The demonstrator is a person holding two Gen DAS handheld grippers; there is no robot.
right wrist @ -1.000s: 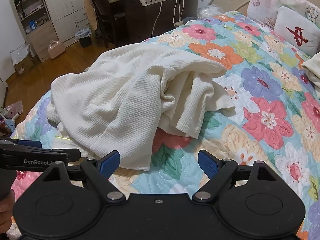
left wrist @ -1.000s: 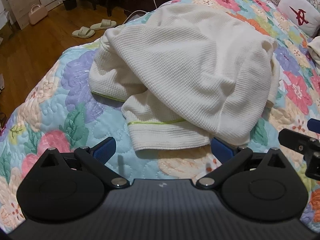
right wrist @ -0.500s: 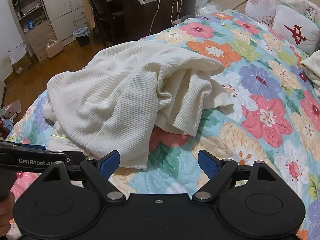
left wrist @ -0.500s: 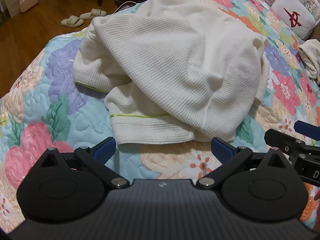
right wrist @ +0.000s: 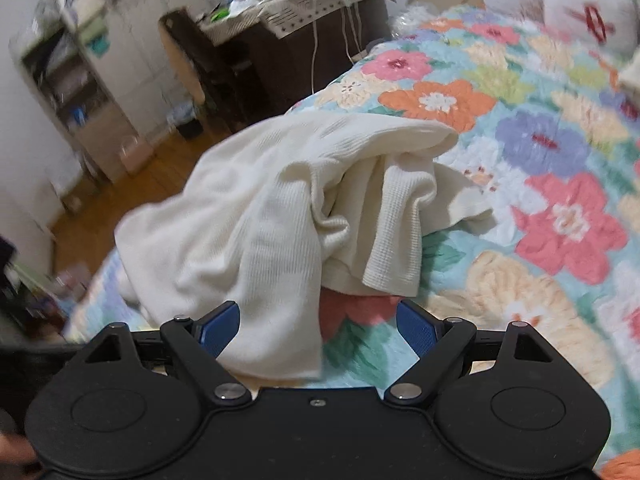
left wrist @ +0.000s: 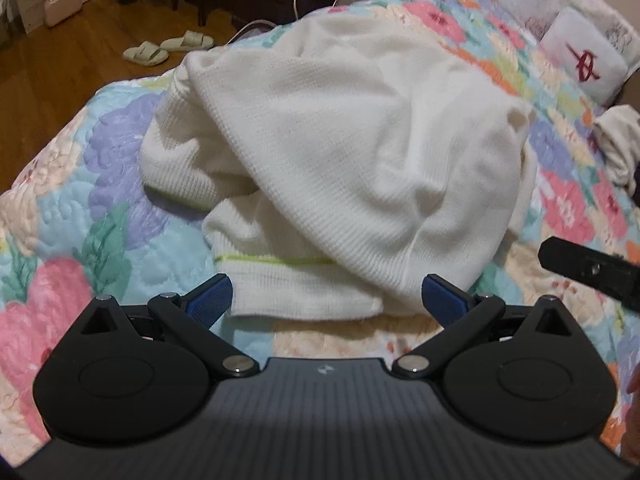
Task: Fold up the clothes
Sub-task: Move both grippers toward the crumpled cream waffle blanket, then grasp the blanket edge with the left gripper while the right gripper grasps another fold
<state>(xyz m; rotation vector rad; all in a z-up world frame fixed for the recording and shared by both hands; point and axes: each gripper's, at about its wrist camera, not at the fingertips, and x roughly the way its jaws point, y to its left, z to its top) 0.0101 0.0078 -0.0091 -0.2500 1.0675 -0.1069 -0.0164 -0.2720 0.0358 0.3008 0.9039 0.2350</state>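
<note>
A cream waffle-knit garment (left wrist: 340, 152) lies crumpled on the floral quilt (left wrist: 100, 208); its hem carries a thin green stripe (left wrist: 276, 259). My left gripper (left wrist: 326, 294) is open, its blue pads on either side of that hem's near edge. In the right wrist view the same garment (right wrist: 280, 208) is bunched in folds, and my right gripper (right wrist: 318, 328) is open with a hanging cloth edge between its pads. The right gripper's black finger (left wrist: 588, 268) shows at the right edge of the left wrist view.
White pillows (left wrist: 584, 60) and another pale garment (left wrist: 616, 148) lie at the head of the bed. Slippers (left wrist: 168, 48) lie on the wooden floor beside the bed. A dark desk (right wrist: 304, 52), a chair and shelves (right wrist: 80, 92) stand beyond the bed.
Both grippers have moved forward, closer to the garment. The left one now straddles the striped hem; the right one has reached the cloth's near edge. Both views are motion-blurred.
</note>
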